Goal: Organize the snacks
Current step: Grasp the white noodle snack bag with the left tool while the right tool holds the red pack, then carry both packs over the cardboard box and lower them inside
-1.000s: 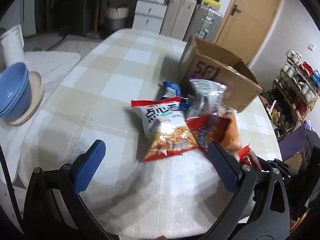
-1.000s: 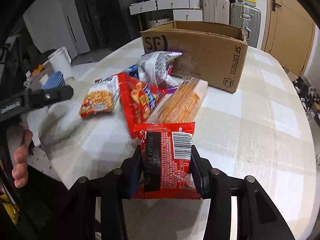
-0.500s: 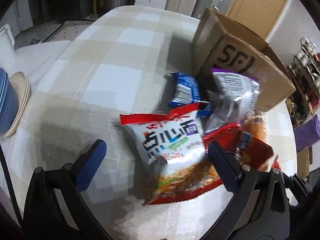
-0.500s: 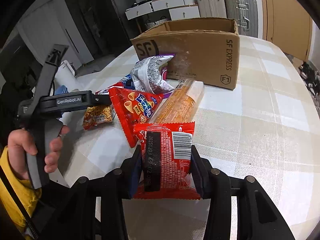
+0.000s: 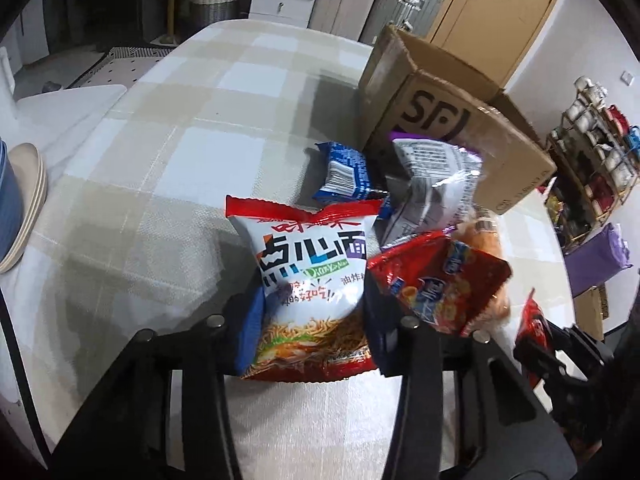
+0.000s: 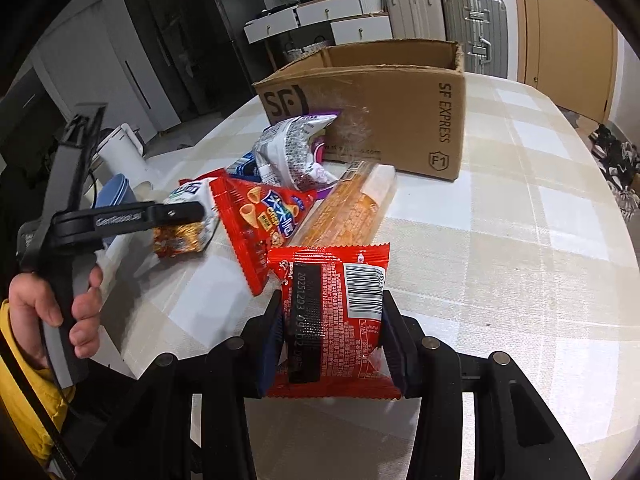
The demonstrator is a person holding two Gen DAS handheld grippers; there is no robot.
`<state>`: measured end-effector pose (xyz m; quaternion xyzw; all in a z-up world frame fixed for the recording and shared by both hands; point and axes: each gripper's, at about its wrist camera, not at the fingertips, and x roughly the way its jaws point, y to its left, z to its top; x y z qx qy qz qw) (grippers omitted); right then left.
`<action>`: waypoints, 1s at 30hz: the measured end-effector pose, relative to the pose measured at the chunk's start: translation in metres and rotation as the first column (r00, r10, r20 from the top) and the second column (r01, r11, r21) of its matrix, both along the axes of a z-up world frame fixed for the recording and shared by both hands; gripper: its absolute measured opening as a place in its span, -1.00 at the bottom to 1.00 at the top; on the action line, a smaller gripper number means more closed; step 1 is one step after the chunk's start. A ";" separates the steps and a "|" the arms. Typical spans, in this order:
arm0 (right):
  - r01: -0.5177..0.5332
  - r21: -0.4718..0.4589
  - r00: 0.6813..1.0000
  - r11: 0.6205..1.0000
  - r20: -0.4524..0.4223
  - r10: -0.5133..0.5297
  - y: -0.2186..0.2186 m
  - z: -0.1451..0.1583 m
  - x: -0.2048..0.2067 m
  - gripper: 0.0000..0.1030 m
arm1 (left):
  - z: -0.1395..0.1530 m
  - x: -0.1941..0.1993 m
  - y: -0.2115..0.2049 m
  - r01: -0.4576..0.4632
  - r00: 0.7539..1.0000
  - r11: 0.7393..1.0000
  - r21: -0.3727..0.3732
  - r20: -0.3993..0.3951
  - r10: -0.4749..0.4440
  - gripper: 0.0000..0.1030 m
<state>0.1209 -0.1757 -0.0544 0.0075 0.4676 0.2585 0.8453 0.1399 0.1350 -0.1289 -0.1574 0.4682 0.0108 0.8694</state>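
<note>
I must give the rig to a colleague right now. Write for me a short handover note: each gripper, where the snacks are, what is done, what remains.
Left gripper: closed around the white-and-red noodle snack bag, which seems to rest on the table.
Right gripper: shut on a small red packet, held above the table.
Loose in the pile beside the cardboard box: red cone-snack bag, silver bag, blue packet, orange cracker pack.
Done: no snack visibly in the box; its inside is hidden.
Left: probably put both held packs into the box, then the other four.
</note>
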 end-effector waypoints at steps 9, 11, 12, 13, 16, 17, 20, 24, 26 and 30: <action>0.031 0.095 0.997 0.995 0.065 -0.037 -0.011 0.021 -0.007 -0.13 | 0.025 -0.043 -0.007 0.008 0.996 0.999 0.036 0.093 -0.012 -0.21; 0.028 0.105 0.996 0.994 0.082 -0.036 -0.010 0.025 -0.011 -0.13 | 0.033 -0.055 -0.015 0.021 0.992 0.998 0.057 0.126 -0.028 -0.21; 0.027 0.107 0.995 0.994 0.089 -0.037 -0.008 0.027 -0.012 -0.13 | 0.037 -0.061 -0.019 0.028 0.989 0.997 0.065 0.140 -0.037 -0.21; 0.028 0.107 0.995 0.994 0.096 -0.038 -0.007 0.029 -0.014 -0.13 | 0.040 -0.065 -0.024 0.039 0.988 0.996 0.076 0.149 -0.050 -0.21; 0.028 0.121 0.993 0.992 0.109 -0.041 -0.006 0.033 -0.018 -0.13 | 0.048 -0.073 -0.034 0.050 0.984 0.994 0.094 0.165 -0.065 -0.21; 0.030 0.123 0.993 0.992 0.113 -0.044 -0.006 0.034 -0.018 -0.13 | 0.050 -0.075 -0.036 0.056 0.983 0.995 0.088 0.168 -0.071 -0.21; 0.046 0.156 0.990 0.987 0.122 -0.065 -0.008 0.040 -0.020 -0.13 | 0.059 -0.081 -0.044 0.073 0.980 0.995 0.074 0.182 -0.085 -0.21; 0.075 0.199 0.985 0.977 0.136 -0.104 -0.014 0.057 -0.020 -0.13 | 0.076 -0.089 -0.054 0.088 0.972 0.993 0.077 0.211 -0.102 -0.21; 0.076 0.201 0.983 0.977 0.151 -0.107 -0.014 0.066 -0.019 -0.13 | 0.089 -0.092 -0.060 0.100 0.966 0.992 0.082 0.231 -0.117 -0.21; 0.092 0.235 0.979 0.968 0.158 -0.131 -0.017 0.089 -0.013 -0.13 | 0.112 -0.095 -0.072 0.125 0.954 0.987 0.101 0.261 -0.148 -0.21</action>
